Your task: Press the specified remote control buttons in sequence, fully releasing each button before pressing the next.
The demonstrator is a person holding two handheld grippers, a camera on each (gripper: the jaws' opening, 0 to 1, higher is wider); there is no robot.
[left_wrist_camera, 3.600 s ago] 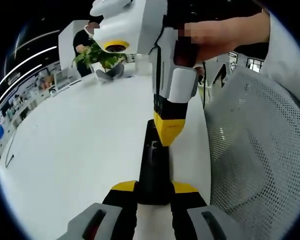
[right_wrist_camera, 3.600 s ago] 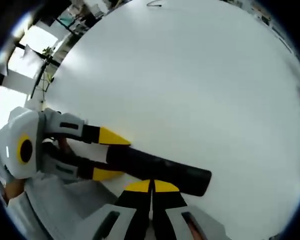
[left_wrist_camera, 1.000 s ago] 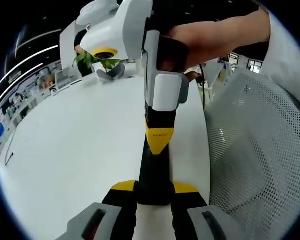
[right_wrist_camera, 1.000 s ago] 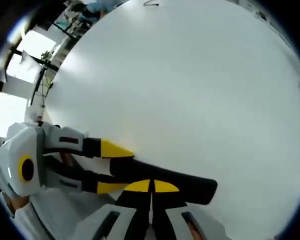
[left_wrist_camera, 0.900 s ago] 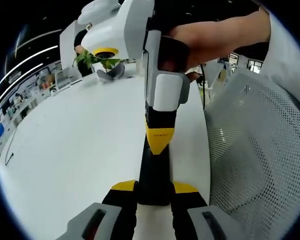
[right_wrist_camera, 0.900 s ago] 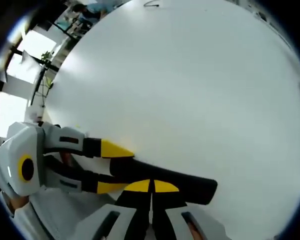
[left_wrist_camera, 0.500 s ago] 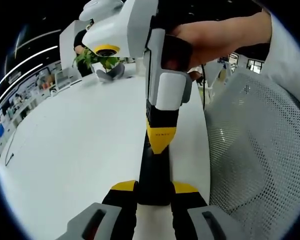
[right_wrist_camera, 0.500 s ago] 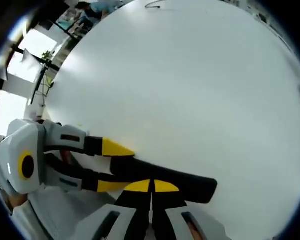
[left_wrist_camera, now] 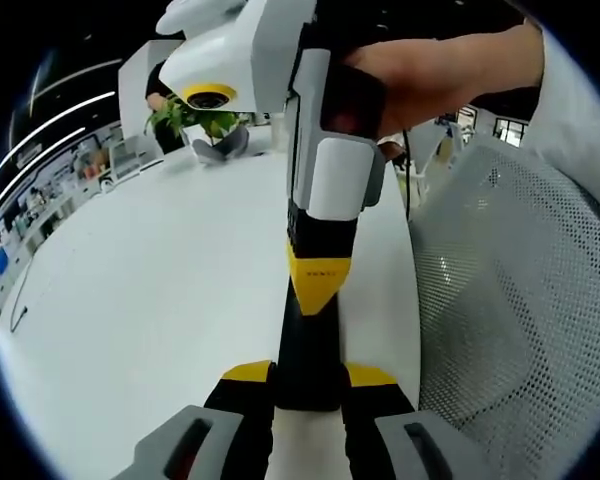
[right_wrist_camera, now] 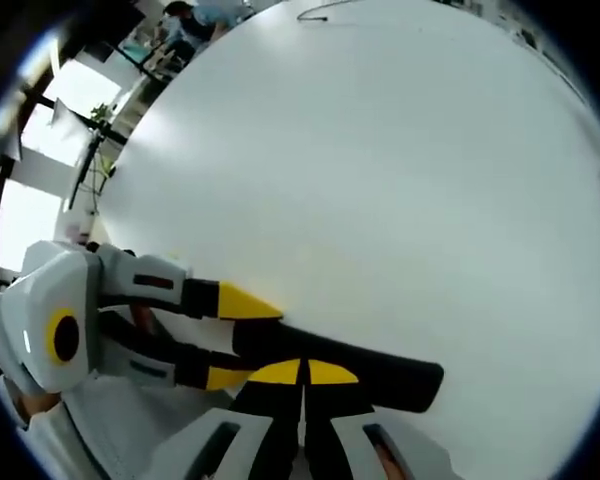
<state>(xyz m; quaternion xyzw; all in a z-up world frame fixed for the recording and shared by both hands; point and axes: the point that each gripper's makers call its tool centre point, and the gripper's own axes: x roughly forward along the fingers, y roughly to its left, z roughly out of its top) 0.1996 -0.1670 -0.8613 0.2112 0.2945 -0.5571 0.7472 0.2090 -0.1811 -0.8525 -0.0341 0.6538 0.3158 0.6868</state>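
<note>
A black remote control (left_wrist_camera: 306, 345) lies lengthwise on the white table (left_wrist_camera: 150, 290). My left gripper (left_wrist_camera: 308, 374) is shut on its near end, one yellow tip on each side. My right gripper (left_wrist_camera: 318, 290) comes down from above, held by a hand (left_wrist_camera: 430, 70), jaws shut, with the yellow tips touching the remote's top face. In the right gripper view the remote (right_wrist_camera: 380, 372) runs across the bottom, under my shut right gripper (right_wrist_camera: 302, 372). The left gripper (right_wrist_camera: 242, 340) clamps its left end.
A white mesh chair back (left_wrist_camera: 520, 300) stands close on the right of the table edge. A potted plant (left_wrist_camera: 195, 115) sits at the table's far end. A thin cable (right_wrist_camera: 320, 12) lies far across the wide bare tabletop (right_wrist_camera: 380, 170).
The right gripper's shut tip has moved along the remote toward the left gripper since 3.6 s ago, and dipped slightly in the last half second. The left gripper's hold is unchanged.
</note>
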